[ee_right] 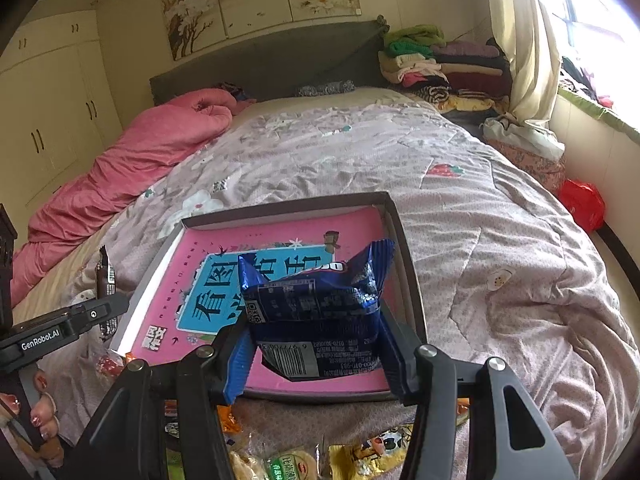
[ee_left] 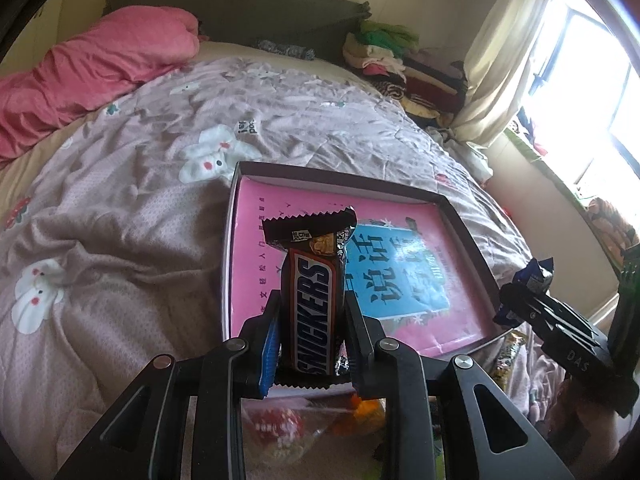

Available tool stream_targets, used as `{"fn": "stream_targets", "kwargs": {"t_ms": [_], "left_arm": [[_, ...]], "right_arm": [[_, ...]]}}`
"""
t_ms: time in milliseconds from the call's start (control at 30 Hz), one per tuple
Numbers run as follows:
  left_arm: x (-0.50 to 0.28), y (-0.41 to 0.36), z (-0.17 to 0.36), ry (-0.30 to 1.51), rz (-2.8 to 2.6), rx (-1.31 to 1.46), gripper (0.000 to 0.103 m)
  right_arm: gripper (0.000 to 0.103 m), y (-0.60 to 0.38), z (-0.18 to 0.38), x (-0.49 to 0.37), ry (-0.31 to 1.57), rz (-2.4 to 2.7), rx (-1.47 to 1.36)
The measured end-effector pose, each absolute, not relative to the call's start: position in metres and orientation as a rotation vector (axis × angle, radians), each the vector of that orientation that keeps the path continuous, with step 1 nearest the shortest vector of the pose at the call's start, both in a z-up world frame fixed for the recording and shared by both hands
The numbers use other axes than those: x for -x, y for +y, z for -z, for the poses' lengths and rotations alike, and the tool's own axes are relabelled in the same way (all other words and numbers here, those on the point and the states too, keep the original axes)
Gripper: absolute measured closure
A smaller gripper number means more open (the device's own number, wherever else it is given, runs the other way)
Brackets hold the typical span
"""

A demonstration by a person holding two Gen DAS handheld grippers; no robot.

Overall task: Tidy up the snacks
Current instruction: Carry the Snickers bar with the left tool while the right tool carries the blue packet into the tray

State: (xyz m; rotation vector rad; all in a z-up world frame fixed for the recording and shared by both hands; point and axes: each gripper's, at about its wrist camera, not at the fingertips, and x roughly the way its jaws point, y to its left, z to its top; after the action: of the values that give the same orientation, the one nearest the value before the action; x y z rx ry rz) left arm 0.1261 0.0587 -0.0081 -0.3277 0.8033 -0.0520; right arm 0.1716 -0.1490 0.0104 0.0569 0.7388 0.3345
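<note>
Two grippers: left gripper [ee_left: 310,328] one Snickers bar [ee_left: 310,300]; right gripper [ee_right: 316,344] one blue packet [ee_right: 316,304].

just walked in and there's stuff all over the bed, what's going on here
A person is sorting snacks on the bed with a pair of tongs in each hand. The left tongs are shut on a Snickers bar; the right tongs grip a blue snack packet. Both are held over the shallow box with the pink lining, which has no snacks in it yet. More snacks lie on the quilt in front of it.

box floor [ee_right: 280,376]: bare, open from above | near edge: loose snack packets [ee_right: 372,454] crowd bed
</note>
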Motion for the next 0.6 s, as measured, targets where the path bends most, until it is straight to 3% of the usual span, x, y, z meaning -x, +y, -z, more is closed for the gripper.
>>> {"fn": "stream_targets", "kwargs": {"t_ms": [600], "left_arm": [[-0.149, 0.058, 0.028, 0.844, 0.036, 0.285, 0.074]], "right_arm": [[0.048, -0.145, 0.026, -0.197, 0.878, -0.296, -0.02]]}}
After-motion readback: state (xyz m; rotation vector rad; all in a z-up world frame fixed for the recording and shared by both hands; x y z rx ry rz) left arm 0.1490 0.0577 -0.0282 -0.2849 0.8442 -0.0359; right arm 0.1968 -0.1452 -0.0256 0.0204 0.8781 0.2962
